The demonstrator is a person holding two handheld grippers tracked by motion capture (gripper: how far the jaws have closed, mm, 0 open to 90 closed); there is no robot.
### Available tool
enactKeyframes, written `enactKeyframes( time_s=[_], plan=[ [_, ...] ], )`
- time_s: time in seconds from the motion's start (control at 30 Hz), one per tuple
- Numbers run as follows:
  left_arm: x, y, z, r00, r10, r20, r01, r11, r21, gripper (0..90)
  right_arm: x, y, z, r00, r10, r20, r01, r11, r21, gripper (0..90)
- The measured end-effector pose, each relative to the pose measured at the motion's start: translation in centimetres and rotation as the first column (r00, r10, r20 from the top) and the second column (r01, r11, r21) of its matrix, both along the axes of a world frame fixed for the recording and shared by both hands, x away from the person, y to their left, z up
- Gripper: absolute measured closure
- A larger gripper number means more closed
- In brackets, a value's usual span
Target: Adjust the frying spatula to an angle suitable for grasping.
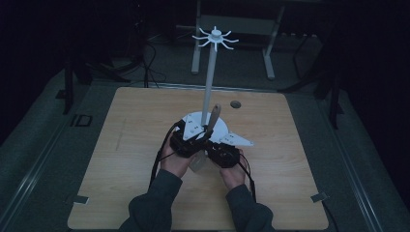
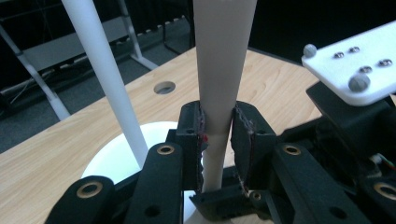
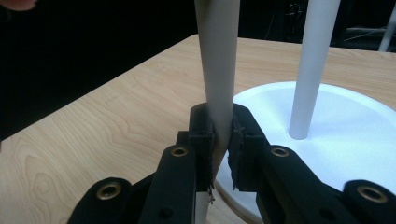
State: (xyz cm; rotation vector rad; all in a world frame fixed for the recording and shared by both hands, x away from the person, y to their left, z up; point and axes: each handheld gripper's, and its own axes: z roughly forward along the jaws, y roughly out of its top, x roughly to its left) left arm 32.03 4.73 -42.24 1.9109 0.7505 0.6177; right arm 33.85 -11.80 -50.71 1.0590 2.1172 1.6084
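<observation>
A pale tapered utensil handle (image 1: 213,117) stands nearly upright in front of a white stand. The stand has a round base (image 1: 196,121), a thin pole (image 1: 209,77) and a crown of hooks (image 1: 215,37). My left gripper (image 1: 191,140) is shut on the handle (image 2: 224,56); its jaws (image 2: 218,116) clamp it from both sides. My right gripper (image 1: 222,152) is shut on the same handle (image 3: 218,51), lower down (image 3: 220,119). The pole (image 2: 100,70) and base (image 3: 336,140) lie just behind. The utensil's lower end is hidden under the grippers.
The wooden table (image 1: 135,145) has a round hole (image 1: 235,104) behind the stand. Tape marks sit at its front corners (image 1: 80,199). Dark floor, cables and a metal frame (image 1: 232,29) lie beyond the far edge. The right gripper's white plate (image 2: 355,70) is close by.
</observation>
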Motion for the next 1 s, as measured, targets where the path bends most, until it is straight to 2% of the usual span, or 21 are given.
enactKeyframes(
  time_s=[0.17,0.33,0.47,0.63,0.67,0.8,1.0],
  plan=[
    [0.1,-0.3,-0.1,0.9999,0.013,0.008,-0.013,0.9996,-0.027,72.7,0.0,-0.2,0.1,0.9998,0.012,-0.015,-0.011,0.9995,0.028,80.9],
    [0.2,-0.5,-0.1,0.9995,0.026,0.018,-0.025,0.9984,-0.051,71.1,-0.2,-0.3,0.2,0.9995,0.032,-0.009,-0.031,0.9994,0.012,81.0],
    [0.0,-0.6,0.2,0.9984,0.047,0.031,-0.045,0.9970,-0.063,72.7,-0.2,-0.5,0.3,0.9985,0.054,-0.009,-0.054,0.9982,0.027,80.8],
    [0.0,-0.9,0.3,0.9980,0.052,0.035,-0.050,0.9967,-0.064,73.0,-0.3,-0.9,0.6,0.9992,0.039,0.003,-0.039,0.9992,0.013,80.0],
    [0.0,-1.2,0.3,0.9978,0.053,0.041,-0.050,0.9968,-0.062,73.1,-0.4,-1.1,0.7,0.9993,0.036,0.003,-0.036,0.9993,0.009,72.7],
    [-0.1,-1.5,0.4,0.9971,0.058,0.050,-0.055,0.9967,-0.060,73.2,-0.5,-1.7,0.8,0.9993,0.038,0.003,-0.038,0.9993,-0.005,67.6],
    [-0.3,-1.6,0.7,0.9958,0.068,0.062,-0.063,0.9947,-0.081,73.3,-0.7,-2.5,0.8,0.9988,0.048,-0.008,-0.048,0.9987,-0.015,61.2]
  ],
)
